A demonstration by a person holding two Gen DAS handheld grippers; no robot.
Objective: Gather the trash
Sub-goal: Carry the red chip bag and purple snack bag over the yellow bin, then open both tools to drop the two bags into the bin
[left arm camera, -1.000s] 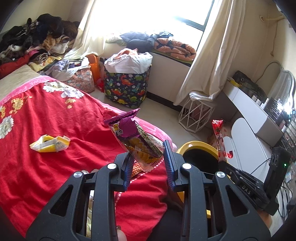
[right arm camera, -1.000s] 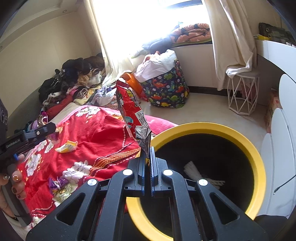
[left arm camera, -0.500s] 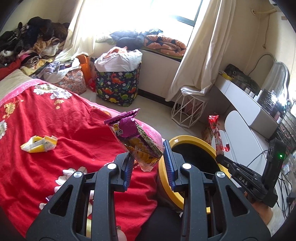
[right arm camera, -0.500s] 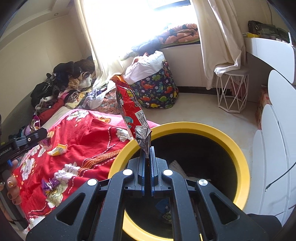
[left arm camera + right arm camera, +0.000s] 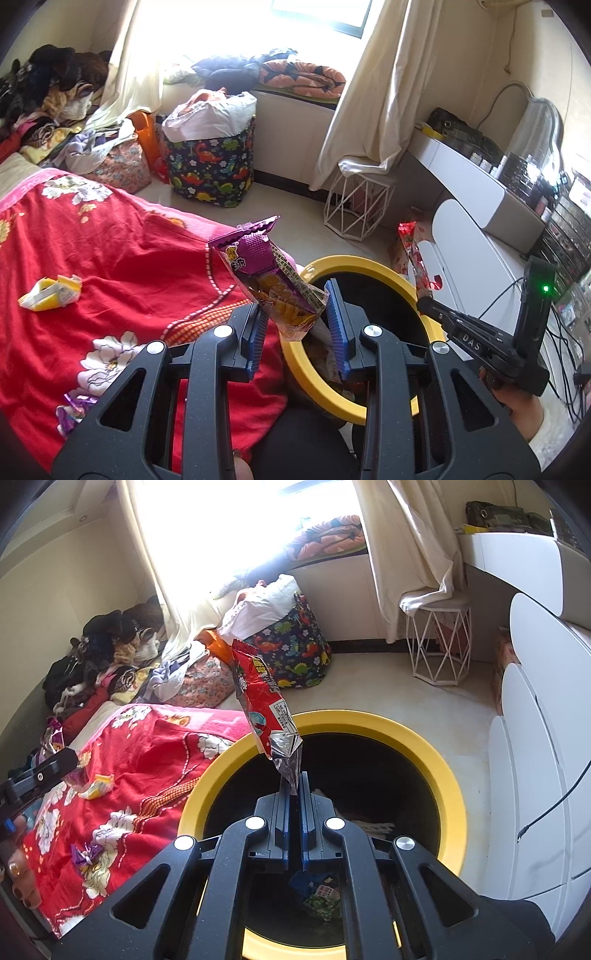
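My left gripper (image 5: 297, 325) is shut on a purple snack bag (image 5: 269, 273), held upright at the left edge of the yellow-rimmed black bin (image 5: 369, 264). My right gripper (image 5: 293, 794) is shut on a red snack wrapper (image 5: 260, 698), holding it by its silver end straight above the bin's mouth (image 5: 325, 720). Trash lies at the bin's bottom (image 5: 317, 895). The right gripper (image 5: 424, 302) with the red wrapper (image 5: 413, 251) also shows in the left wrist view. A yellow wrapper (image 5: 50, 293) and a small purple wrapper (image 5: 85, 853) lie on the red blanket.
The bed with the red flowered blanket (image 5: 110, 258) is left of the bin. A dinosaur-print basket (image 5: 210, 166), a white wire stool (image 5: 356, 206) and white drawers (image 5: 535, 738) stand around the floor. Clothes pile (image 5: 96, 657) at the far left.
Both grippers moved right from over the bed toward the bin. The right gripper with the red wrapper now sits over the bin's mouth; the left reached its rim.
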